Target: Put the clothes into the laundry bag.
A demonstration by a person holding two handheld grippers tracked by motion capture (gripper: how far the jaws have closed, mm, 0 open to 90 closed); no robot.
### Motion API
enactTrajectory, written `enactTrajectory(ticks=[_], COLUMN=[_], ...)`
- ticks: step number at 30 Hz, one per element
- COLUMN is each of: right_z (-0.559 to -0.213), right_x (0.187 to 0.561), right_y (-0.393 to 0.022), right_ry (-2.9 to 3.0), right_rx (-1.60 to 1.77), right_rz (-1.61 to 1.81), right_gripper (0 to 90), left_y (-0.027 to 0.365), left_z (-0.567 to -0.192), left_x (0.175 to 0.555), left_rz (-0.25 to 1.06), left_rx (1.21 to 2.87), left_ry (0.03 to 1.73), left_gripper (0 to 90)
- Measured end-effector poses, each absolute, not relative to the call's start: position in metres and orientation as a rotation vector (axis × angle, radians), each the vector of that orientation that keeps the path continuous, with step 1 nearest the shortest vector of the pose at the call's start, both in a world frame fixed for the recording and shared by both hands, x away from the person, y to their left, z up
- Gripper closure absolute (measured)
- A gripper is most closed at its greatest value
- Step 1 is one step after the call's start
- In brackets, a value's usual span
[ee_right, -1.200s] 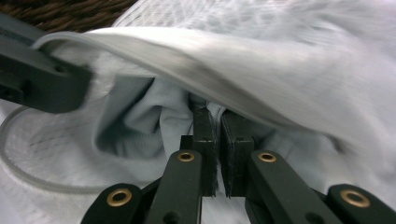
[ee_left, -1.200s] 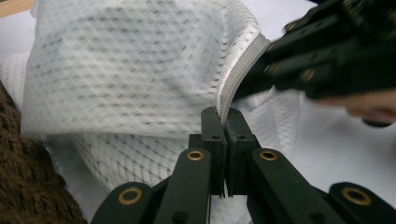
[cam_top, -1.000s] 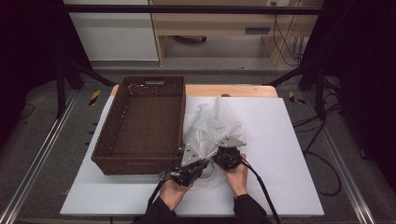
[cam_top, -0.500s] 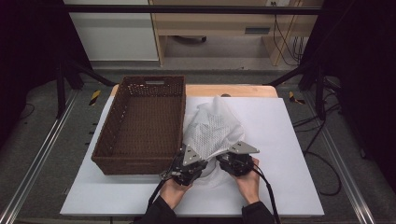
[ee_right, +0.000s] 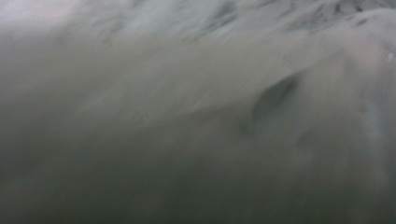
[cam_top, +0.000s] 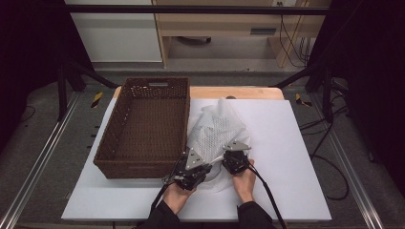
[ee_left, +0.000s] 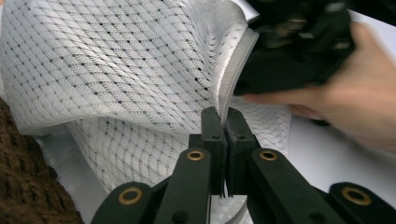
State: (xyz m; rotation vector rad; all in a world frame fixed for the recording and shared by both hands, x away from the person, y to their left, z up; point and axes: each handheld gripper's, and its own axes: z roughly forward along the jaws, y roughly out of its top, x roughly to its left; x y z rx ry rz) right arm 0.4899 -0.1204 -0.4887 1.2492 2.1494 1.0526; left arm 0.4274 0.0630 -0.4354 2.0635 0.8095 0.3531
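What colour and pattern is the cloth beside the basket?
White mesh cloth with a diamond weave, clearest in the left gripper view.

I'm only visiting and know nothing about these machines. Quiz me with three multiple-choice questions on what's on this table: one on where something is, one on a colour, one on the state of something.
1. Where does the wicker basket sit relative to the mesh cloth?
A. On the person's left of it
B. On the person's right of it
C. On top of it

2. What colour is the mesh cloth?
A. Red
B. White
C. Black

3. How is the left tool set?
A. Wide open above the cloth
B. Lying inside the basket
C. Shut on the cloth's thick edge

Answers:
1. A, since the high view shows the basket left of the cloth on the white board.
2. B, since the netting shows white in both the high view and the left gripper view.
3. C, since the left gripper view shows both jaws pressed together on the hem.
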Motion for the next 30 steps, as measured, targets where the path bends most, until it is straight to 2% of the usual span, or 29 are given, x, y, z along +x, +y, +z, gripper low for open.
enactTrajectory(ticks=[5, 7, 11, 13, 14, 16, 17, 19, 20, 21, 22, 26, 30], right_z=[-0.486, -0.479, -0.466, -0.466, -0.469, -0.477, -0.481, -0.486, -0.486, -0.485, -0.485, -0.48, -0.475], right_x=[0.494, 0.485, 0.453, 0.439, 0.437, 0.438, 0.44, 0.443, 0.443, 0.443, 0.442, 0.431, 0.406], right_y=[-0.125, -0.13, -0.146, -0.161, -0.168, -0.181, -0.186, -0.19, -0.19, -0.189, -0.189, -0.196, -0.228], right_ry=[2.085, 2.128, 2.163, 2.13, 2.12, 2.11, 2.115, 2.126, 2.128, 2.13, 2.12, 2.117, 2.059], right_rx=[1.282, 1.271, 1.147, 1.132, 1.15, 1.21, 1.256, 1.294, 1.287, 1.274, 1.268, 1.281, 1.333], right_rz=[1.03, 1.026, 0.997, 0.968, 0.926, 0.892, 0.91, 0.954, 0.95, 0.952, 0.933, 0.911, 0.948], right_gripper=[89.3, 77.2, 61.0, 47.7, 45.3, 49.3, 55.7, 62.3, 68.9, 81.5, 87.9, 90.0, 90.0], left_y=[0.063, 0.064, 0.063, 0.062, 0.062, 0.061, 0.061, 0.061, 0.061, 0.062, 0.062, 0.061, 0.059], left_z=[-0.439, -0.44, -0.443, -0.444, -0.445, -0.447, -0.448, -0.449, -0.45, -0.45, -0.45, -0.452, -0.456], left_x=[0.428, 0.429, 0.43, 0.431, 0.431, 0.431, 0.432, 0.433, 0.433, 0.433, 0.433, 0.433, 0.435], left_rz=[0.351, 0.349, 0.356, 0.358, 0.358, 0.359, 0.358, 0.356, 0.355, 0.356, 0.356, 0.364, 0.355], left_rx=[2.069, 2.072, 2.078, 2.081, 2.083, 2.088, 2.09, 2.094, 2.095, 2.094, 2.094, 2.104, 2.112], left_ry=[0.814, 0.819, 0.824, 0.825, 0.825, 0.826, 0.827, 0.831, 0.832, 0.833, 0.835, 0.836, 0.835], left_gripper=[88.0, 88.0, 87.9, 87.9, 87.8, 87.8, 87.8, 87.7, 87.7, 87.6, 87.6, 87.3, 87.1])
